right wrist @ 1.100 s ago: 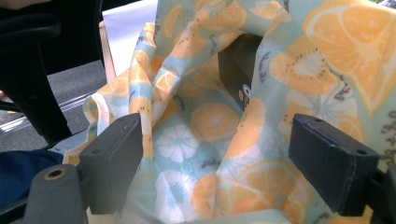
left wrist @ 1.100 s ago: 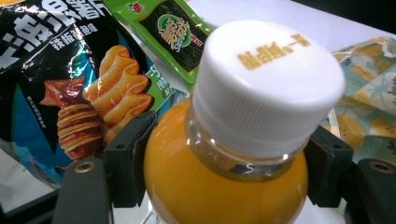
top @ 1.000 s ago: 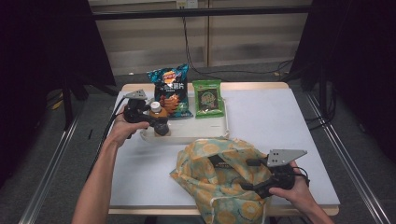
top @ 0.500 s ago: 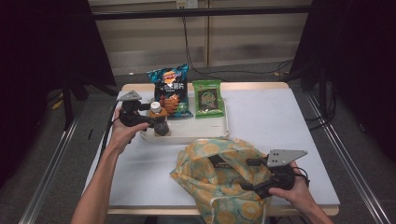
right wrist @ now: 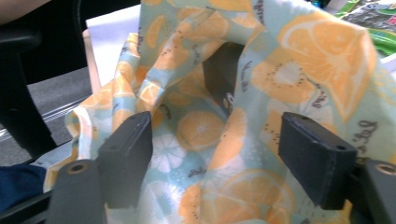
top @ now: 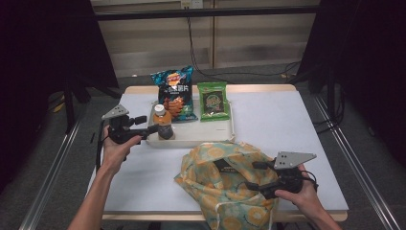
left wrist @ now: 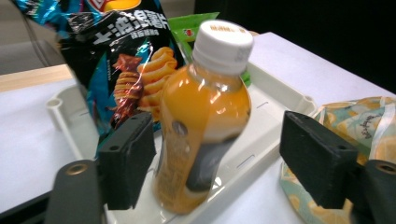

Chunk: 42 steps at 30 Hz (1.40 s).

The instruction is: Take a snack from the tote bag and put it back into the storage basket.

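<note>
Orange juice fills the bottle [left wrist: 201, 126], which stands upright with a white cap at the near left corner of the cream tray [top: 210, 138] on the table [top: 268, 124]. The left hand-held gripper [top: 155, 128] reaches in level from the tray's left side. In the left gripper view the bottle stands between the two black jaws: the left pad lies just beside the bottle's side, and whether it touches I cannot tell, while the right pad stands well apart from it. The jaws have just been closing, yet they are wide and do not clamp the bottle. A dark label wraps the bottle's lower half; its print is too blurred to read.

Behind the bottle leans a blue and black chip bag [top: 174, 93] with pictures of curly orange snacks and white Chinese characters that I cannot make out; a red and yellow logo sits at its top. A green packet [top: 213, 100] lies beside it in the tray.

The right hand-held gripper [top: 253, 184] rests against a cloth bag [top: 215, 182] printed with orange slices near the table's front edge. Its jaws have just been closing too and stand wide, with folds of cloth between them, not pinched.
</note>
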### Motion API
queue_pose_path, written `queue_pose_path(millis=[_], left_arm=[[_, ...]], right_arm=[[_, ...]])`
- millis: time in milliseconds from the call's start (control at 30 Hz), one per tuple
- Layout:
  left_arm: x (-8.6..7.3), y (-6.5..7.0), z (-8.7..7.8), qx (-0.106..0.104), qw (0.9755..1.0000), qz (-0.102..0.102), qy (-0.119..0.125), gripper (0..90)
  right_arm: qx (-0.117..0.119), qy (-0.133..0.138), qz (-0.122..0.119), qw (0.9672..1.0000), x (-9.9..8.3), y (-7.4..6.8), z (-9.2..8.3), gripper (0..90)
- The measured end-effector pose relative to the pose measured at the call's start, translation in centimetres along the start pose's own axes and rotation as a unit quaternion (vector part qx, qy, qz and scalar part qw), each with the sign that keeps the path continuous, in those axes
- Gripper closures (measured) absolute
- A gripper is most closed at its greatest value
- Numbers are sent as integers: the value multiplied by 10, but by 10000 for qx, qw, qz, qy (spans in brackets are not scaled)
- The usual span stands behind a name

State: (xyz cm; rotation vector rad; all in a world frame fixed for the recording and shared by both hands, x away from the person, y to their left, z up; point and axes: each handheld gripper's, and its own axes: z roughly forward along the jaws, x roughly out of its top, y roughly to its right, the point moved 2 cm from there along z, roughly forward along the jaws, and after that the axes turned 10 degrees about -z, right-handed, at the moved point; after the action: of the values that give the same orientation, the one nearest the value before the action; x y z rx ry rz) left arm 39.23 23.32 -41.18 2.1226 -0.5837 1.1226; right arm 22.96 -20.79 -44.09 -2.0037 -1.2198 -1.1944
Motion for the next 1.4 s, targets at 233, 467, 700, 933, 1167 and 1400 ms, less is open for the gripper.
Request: queue_pose_path(millis=[233,467,700,933,1167,1400], left_arm=[[-12,18,-21,-98,9994,212,-239,360],[-31,52,-31,-487,9981,296,-240,465],[-46,99,-19,-1243,9893,553,-523,618],[-55,139,5,-1978,9748,691,-766,739],[-60,176,34,-2417,9610,883,-1015,738],[-56,190,82,-2308,9588,1065,-1264,653]], right_arm=[[-141,-4,10,9999,0,3,-1,301],[-278,-53,74,9996,1,7,-2,293],[-327,-334,77,9989,6,18,11,276],[-347,-455,82,9983,5,26,25,276],[-463,-525,-65,9975,-2,24,28,271],[-742,-638,-341,9946,-2,21,34,287]])
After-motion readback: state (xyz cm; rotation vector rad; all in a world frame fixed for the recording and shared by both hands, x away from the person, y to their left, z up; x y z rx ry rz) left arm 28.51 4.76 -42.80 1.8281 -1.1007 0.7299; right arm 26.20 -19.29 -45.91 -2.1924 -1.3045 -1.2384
